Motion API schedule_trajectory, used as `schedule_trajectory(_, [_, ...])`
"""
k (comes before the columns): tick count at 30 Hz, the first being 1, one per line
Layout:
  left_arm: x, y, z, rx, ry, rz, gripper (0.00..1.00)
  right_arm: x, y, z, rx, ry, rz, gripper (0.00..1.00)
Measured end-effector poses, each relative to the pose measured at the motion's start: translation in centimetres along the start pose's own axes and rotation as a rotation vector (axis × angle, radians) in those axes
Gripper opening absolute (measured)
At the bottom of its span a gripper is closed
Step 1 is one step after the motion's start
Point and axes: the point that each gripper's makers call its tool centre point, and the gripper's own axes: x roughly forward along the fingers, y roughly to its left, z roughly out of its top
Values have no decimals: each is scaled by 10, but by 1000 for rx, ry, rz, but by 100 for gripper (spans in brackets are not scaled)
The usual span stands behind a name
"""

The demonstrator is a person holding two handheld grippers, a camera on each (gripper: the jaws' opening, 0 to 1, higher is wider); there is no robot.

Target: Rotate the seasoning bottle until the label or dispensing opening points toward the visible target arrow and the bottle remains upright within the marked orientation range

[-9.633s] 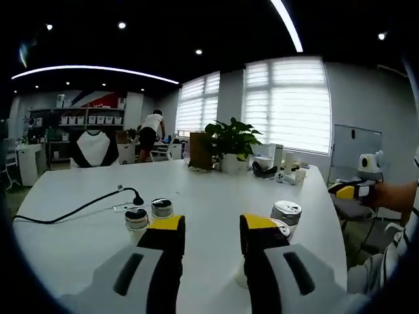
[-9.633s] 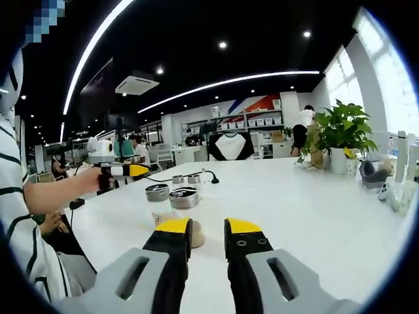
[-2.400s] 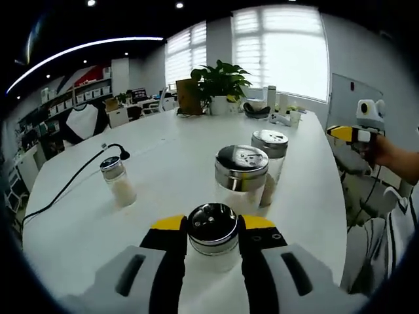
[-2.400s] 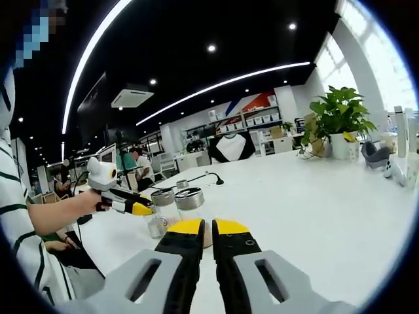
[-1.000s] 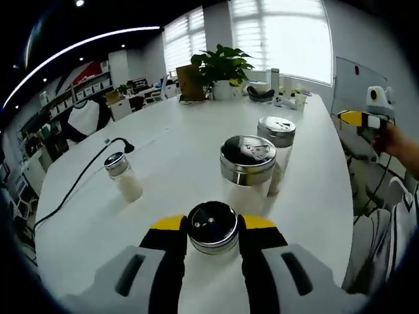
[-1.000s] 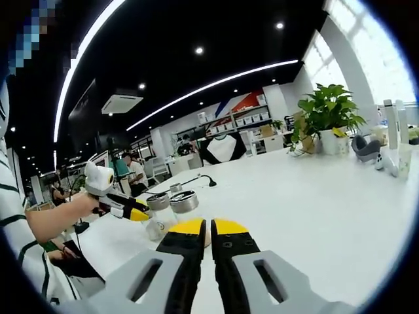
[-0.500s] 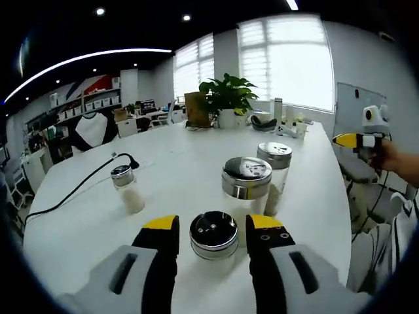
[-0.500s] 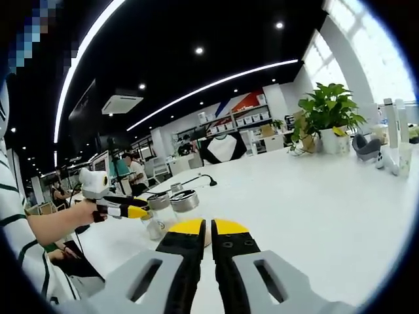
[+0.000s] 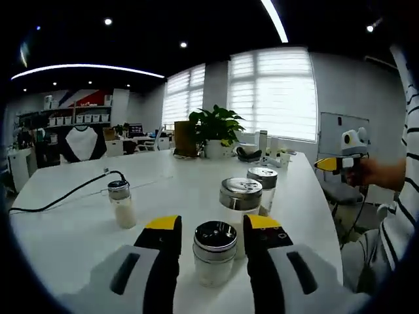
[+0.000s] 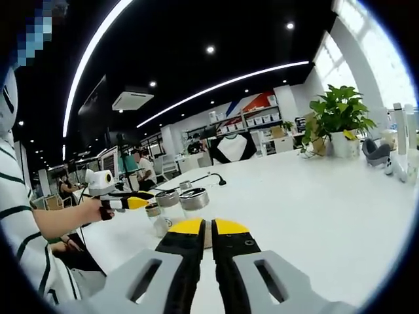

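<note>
A small glass seasoning bottle (image 9: 214, 254) with a shiny metal shaker lid stands upright on the white table (image 9: 170, 171). It sits between the yellow-tipped jaws of my left gripper (image 9: 213, 224), which is open, with a gap on each side of the bottle. In the right gripper view the same left gripper (image 10: 128, 202) shows at the left in a person's hand, beside the cluster of bottles (image 10: 171, 204). My right gripper (image 10: 208, 227) is shut with nothing between its jaws, low over the table. It also appears far right in the left gripper view as the right gripper (image 9: 335, 163).
Just behind the bottle stand a wider metal-lidded jar (image 9: 240, 199) and a second jar (image 9: 263, 182). To the left are a small bottle (image 9: 121, 203) and a black cable (image 9: 62, 197). A potted plant (image 9: 213, 129) and desk items line the far edge.
My left gripper was shut on the seasoning bottle a second ago and has since opened and let it go. The bottle stands free. The right gripper stays shut.
</note>
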Motion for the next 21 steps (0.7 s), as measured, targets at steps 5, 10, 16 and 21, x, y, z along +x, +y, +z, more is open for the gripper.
schedule_trajectory(5, [4,1,-12,-41,14,6,54,3,5,0,-5,6,19,2])
schedule_trajectory(10, [6,-4,-15,-94,-14,-4,57,3,4,1,-17,11,24,2])
schedule_trajectory(16, [7,0,-21,-118,-15,12,53,3,-1,2,-29,17,23,2])
schedule_trajectory(21, [9,4,-27,-148,4,32,51,3,-4,3,-35,16,19,2])
